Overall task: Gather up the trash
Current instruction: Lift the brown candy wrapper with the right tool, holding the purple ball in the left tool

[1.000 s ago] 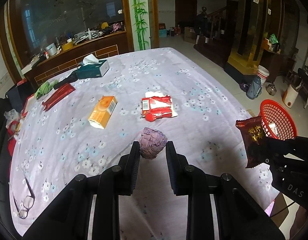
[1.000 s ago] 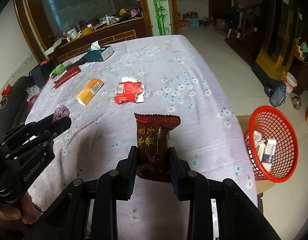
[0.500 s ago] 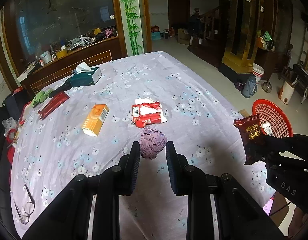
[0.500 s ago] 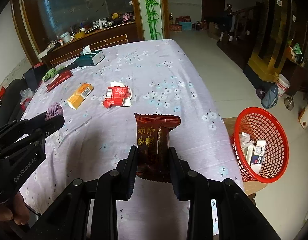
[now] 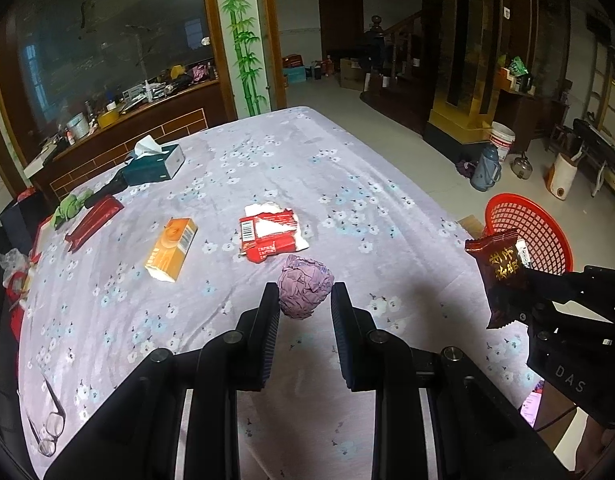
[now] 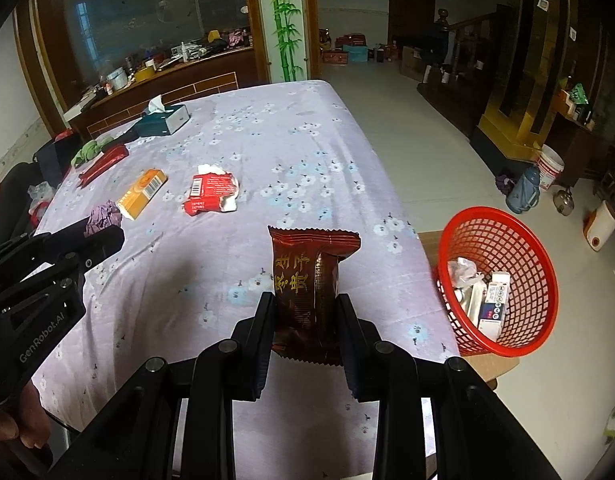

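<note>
since a second ago you have lifted both tongs higher above the table (image 5: 387, 184), so the cloth looks further below, while each load sits the same between its fingers. your left gripper (image 5: 303, 300) is clamped on a crumpled purple wad (image 5: 305, 291), pinched near the fingertips and bulging up above them. your right gripper (image 6: 306, 300) is clamped on a dark brown snack packet (image 6: 307, 280), held upright by its lower half, its crimped top edge standing above the fingers. in the left view that packet hangs just in front of the red basket (image 5: 547, 232); in the right view the basket (image 6: 519, 240) sits on a low stand beside the table's right edge, off to the right of the packet and lower, with a few boxes and wrappers already in it. left on the flowered cloth, well ahead of both grippers, are a torn red and white wrapper (image 5: 269, 234) and an orange box (image 5: 171, 248) beside it. farther back lie a long red packet (image 5: 93, 222), a green cloth (image 5: 69, 208) and a tissue box (image 5: 155, 164). a pair of glasses (image 5: 47, 420) lies at the near left edge.
</note>
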Demonstrator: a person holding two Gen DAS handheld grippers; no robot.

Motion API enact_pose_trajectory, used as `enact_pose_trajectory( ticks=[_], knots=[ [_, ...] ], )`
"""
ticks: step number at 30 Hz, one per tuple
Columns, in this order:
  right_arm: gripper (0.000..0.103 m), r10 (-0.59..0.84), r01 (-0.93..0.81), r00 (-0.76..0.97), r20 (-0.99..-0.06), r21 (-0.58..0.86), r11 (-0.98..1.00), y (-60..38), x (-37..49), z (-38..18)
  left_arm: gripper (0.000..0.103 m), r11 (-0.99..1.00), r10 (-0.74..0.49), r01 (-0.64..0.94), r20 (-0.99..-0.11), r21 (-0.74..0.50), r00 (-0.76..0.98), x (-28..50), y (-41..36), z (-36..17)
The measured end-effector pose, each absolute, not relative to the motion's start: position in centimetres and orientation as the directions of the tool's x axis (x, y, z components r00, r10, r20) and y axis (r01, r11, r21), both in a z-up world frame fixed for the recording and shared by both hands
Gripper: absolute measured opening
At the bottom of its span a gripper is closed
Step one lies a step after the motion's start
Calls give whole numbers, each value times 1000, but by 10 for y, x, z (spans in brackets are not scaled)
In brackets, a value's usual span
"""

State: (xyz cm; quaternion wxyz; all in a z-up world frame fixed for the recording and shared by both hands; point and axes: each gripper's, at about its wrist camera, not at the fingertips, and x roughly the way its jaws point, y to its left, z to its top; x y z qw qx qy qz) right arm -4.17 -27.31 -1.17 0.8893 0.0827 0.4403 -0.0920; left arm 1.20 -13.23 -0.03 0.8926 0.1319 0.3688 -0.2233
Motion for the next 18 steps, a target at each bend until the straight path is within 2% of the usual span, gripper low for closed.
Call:
enact_pose_trajectory(
  ticks=[18],
  knots=[
    [32,-119,270,590,-799,56,961,-285,-55,-13,25,843,-324,534,-723,73,610,6,-150,-2]
  ],
)
